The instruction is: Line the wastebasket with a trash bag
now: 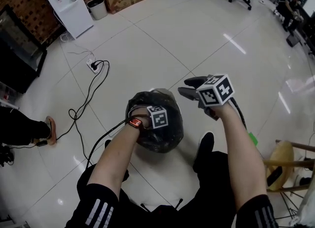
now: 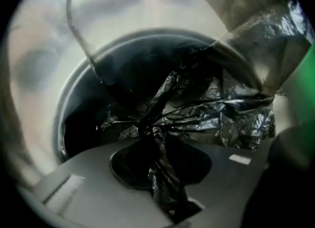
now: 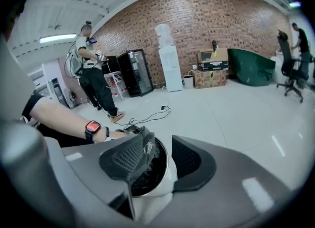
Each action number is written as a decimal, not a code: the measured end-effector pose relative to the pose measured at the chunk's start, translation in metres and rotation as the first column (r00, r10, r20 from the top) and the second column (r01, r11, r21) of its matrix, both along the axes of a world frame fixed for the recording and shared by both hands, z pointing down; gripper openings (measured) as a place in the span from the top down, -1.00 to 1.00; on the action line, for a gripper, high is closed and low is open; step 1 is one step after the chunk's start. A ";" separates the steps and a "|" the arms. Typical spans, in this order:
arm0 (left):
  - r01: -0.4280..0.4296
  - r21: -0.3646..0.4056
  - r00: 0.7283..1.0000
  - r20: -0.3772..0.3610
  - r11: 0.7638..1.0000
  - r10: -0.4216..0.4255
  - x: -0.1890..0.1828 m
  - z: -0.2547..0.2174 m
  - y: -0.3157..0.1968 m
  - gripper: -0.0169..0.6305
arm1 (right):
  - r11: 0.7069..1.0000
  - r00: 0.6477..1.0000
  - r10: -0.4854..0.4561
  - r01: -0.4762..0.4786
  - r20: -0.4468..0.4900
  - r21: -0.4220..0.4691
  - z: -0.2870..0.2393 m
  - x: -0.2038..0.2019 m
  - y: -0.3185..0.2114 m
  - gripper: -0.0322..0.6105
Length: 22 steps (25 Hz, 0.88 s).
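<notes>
- Left gripper view looked straight down into the wastebasket point(image 2: 74, 94). The left gripper point(image 2: 160, 165) had its jaws nearly together, pinching a twisted rope of the black trash bag point(image 2: 197, 116) between the pads.
- The bag lay crumpled inside the basket, with one sheet stretched up and out past the rim on the right of that view. By my read the lining step was midway: bag in, mouth not yet seated all round.
- The right gripper point(image 3: 160, 163) hung up beside the basket, jaws about half open and gripping nothing. The rim showed through the gap, beyond the pads, and a fold of film sat just beside or against the left-hand pad; I couldn't tell which.
- Head view put the basket on the floor point(image 1: 162, 40), with the left gripper over its mouth and the right one off to the side, apart.
- Next move, I reckoned: the free jaws needed a bite on a loose edge, then a gentle pull out and down over the rim, since thin film could slip or tear.
</notes>
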<state>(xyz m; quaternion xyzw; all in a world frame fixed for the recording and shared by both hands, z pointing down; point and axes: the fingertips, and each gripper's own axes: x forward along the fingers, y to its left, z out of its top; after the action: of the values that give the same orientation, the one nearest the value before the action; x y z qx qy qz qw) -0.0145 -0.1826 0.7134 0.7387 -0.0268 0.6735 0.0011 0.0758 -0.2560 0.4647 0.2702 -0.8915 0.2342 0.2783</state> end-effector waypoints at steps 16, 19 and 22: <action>-0.029 0.051 0.987 -0.155 0.998 0.037 0.025 -0.021 -0.012 0.73 | 0.969 0.990 -0.142 0.143 0.020 -0.200 0.096 -0.043 -0.004 0.88; -0.028 0.062 0.983 -0.179 0.998 0.039 0.019 -0.039 -0.010 0.73 | 0.981 0.992 -0.119 0.114 -0.027 -0.156 0.095 -0.034 -0.014 0.88; -0.039 0.052 0.977 -0.207 0.998 0.049 0.007 -0.069 -0.002 0.73 | 0.988 0.993 -0.101 0.092 -0.069 -0.121 0.101 -0.027 -0.018 0.88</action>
<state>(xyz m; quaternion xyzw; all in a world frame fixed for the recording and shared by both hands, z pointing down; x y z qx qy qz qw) -0.0070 -0.1842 0.6446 0.8052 -0.0262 0.5917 -0.0283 0.0492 -0.2740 0.5662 0.2185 -0.8770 0.2624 0.3380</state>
